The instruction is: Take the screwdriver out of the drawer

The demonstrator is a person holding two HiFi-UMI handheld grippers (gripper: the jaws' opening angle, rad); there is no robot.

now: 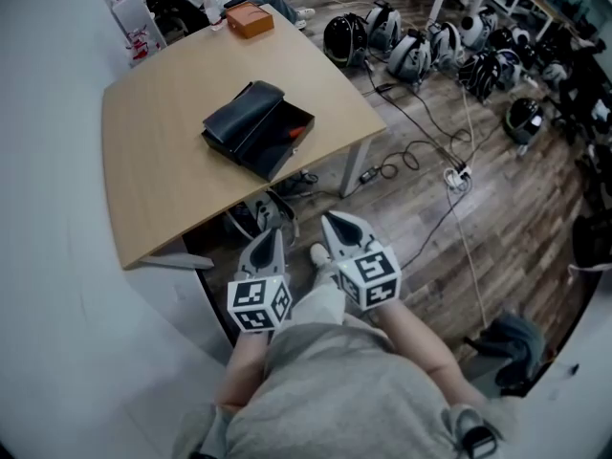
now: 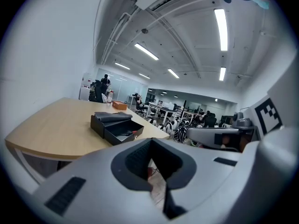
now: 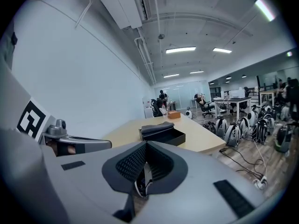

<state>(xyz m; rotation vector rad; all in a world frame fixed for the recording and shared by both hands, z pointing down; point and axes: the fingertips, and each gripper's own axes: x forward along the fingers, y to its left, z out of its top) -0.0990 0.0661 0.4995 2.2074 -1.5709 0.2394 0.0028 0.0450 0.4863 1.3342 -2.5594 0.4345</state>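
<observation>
A black drawer box [image 1: 242, 115] lies mid-table with its drawer [image 1: 284, 143] pulled out toward the table's right edge. Inside the drawer lies the screwdriver [image 1: 295, 132] with its red-orange handle; it also shows in the left gripper view as a dark tool with a red end, the screwdriver [image 2: 129, 133]. Both grippers hang below the table's near edge, well short of the box. My left gripper [image 1: 269, 241] [image 2: 151, 160] is shut and empty. My right gripper [image 1: 338, 226] [image 3: 144, 172] is also shut and empty. In the right gripper view the box [image 3: 161, 132] stands ahead, its drawer's contents hidden.
The wooden table [image 1: 163, 180] has a rounded near corner. An orange box [image 1: 251, 19] sits at its far end. Several helmets [image 1: 411, 51] stand on the wood floor at right, with cables [image 1: 421, 146] and a power strip [image 1: 458, 175]. A white wall runs along the left.
</observation>
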